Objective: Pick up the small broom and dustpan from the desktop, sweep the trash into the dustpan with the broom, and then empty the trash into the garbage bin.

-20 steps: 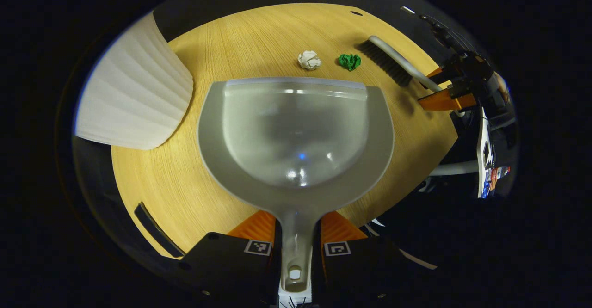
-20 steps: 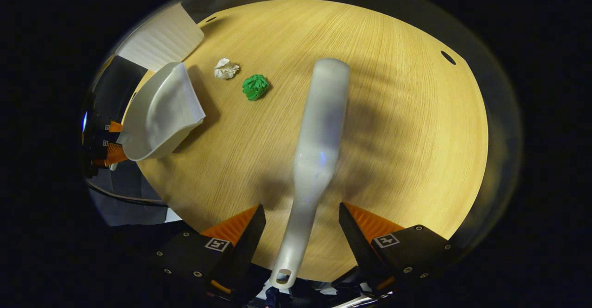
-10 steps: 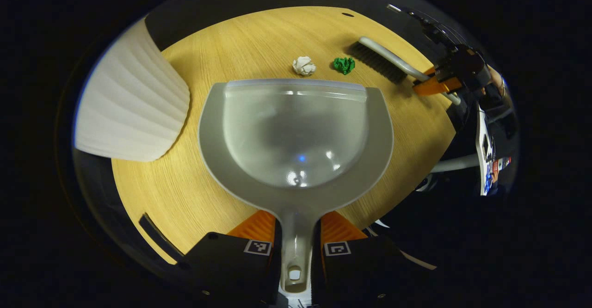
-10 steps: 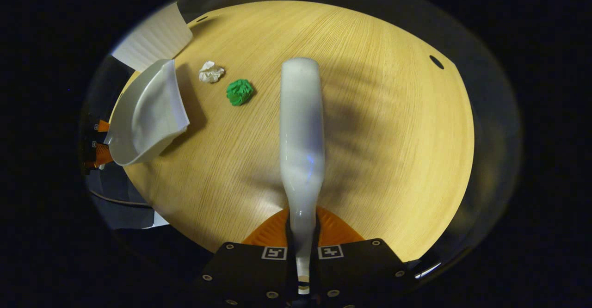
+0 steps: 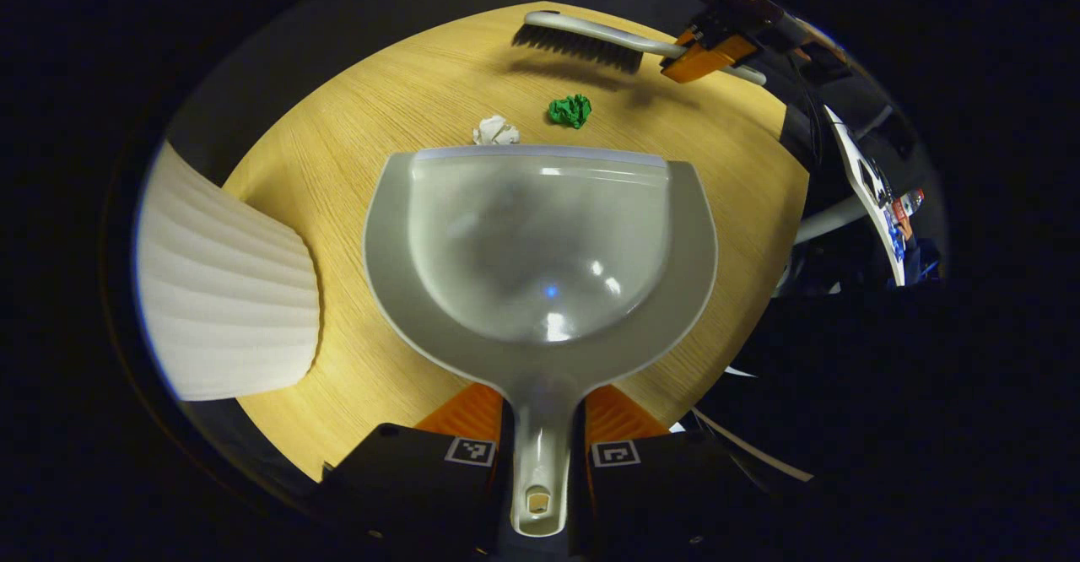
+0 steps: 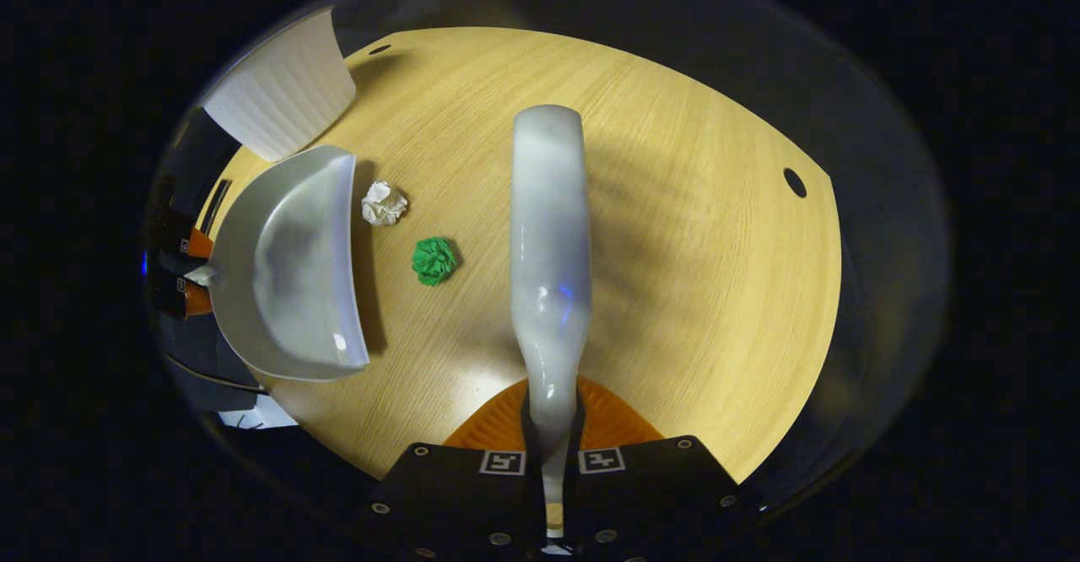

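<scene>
Dustpan [image 5: 540, 241] sits low over the tabletop [image 5: 354, 123], grey, mouth facing away from the left gripper [image 5: 540, 427]; its handle runs back btwn the orange jaws, which are clenched on it from both sides. White paper ball [image 5: 495, 132] lies right at the pan's front lip, touching or nearly so, can't tell which; green paper ball [image 5: 570, 110] just beyond it and a bit to the right, apart from the lip.

Broom [image 5: 582, 39] is at the far edge of the tabletop in the left gripper view, dark bristles pointing down w/ a shadow under them, so it looks lifted clear of the wood; right gripper's orange jaws grip its pale handle at the far right end.

In the right gripper view the broom [image 6: 548, 233] runs straight ahead from the right gripper [image 6: 553, 435], back of the head up, bristles hidden; jaws clenched on the narrow neck of the handle. Dustpan [image 6: 295, 267] is off to the left, mouth toward the broom; white ball [image 6: 384, 203] just beside its lip, green ball [image 6: 434, 260] btwn pan and broom, nearer the broom than the white one.

White ribbed garbage bin [image 5: 224, 292] stands beside the tabletop's left edge, near the pan; also at upper left in the right gripper view [image 6: 283, 89].
</scene>
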`<state>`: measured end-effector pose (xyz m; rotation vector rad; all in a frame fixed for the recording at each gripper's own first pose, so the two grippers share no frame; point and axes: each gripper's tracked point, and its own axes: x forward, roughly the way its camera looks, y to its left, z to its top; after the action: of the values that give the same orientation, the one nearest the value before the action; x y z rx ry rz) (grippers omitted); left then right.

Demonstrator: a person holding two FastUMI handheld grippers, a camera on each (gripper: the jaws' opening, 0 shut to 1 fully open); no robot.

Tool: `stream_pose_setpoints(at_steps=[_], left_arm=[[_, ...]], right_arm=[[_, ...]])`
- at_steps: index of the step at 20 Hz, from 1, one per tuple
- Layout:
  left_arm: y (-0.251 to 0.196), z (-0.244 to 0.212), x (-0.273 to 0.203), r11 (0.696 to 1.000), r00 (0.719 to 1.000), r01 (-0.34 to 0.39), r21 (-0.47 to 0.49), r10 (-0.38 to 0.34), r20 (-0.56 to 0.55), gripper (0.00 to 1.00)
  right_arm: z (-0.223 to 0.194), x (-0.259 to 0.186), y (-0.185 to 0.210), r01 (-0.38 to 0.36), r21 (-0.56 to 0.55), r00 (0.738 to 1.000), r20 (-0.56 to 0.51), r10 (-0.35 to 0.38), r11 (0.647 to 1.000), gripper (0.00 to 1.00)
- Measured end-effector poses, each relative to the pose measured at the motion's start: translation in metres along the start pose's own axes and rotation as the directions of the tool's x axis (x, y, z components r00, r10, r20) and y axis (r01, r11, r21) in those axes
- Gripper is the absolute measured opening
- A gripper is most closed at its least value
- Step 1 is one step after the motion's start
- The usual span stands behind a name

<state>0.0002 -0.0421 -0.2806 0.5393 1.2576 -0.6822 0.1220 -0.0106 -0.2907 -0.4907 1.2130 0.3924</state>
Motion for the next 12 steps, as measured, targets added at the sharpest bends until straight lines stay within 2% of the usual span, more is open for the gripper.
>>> stream_pose_setpoints(at_steps=[6, 10, 12], left_arm=[[0.015, 0.001, 0.016, 1.0, 0.999, 0.022, 0.013, -0.022, -0.029, 0.27], [0.014, -0.001, 0.028, 0.999, 0.998, 0.046, 0.017, -0.045, -0.038, 0.27], [0.014, -0.003, 0.027, 0.999, 0.998, 0.045, 0.024, -0.044, -0.036, 0.27]], right_arm=[[0.013, 0.019, 0.018, -0.005, -0.195, 0.997, -0.078, -0.01, 0.981, 0.08], [0.005, 0.016, 0.052, -0.079, -0.265, 0.992, -0.118, 0.049, 0.961, 0.08], [0.003, 0.008, 0.072, -0.138, -0.268, 0.985, -0.133, 0.105, 0.953, 0.08]])
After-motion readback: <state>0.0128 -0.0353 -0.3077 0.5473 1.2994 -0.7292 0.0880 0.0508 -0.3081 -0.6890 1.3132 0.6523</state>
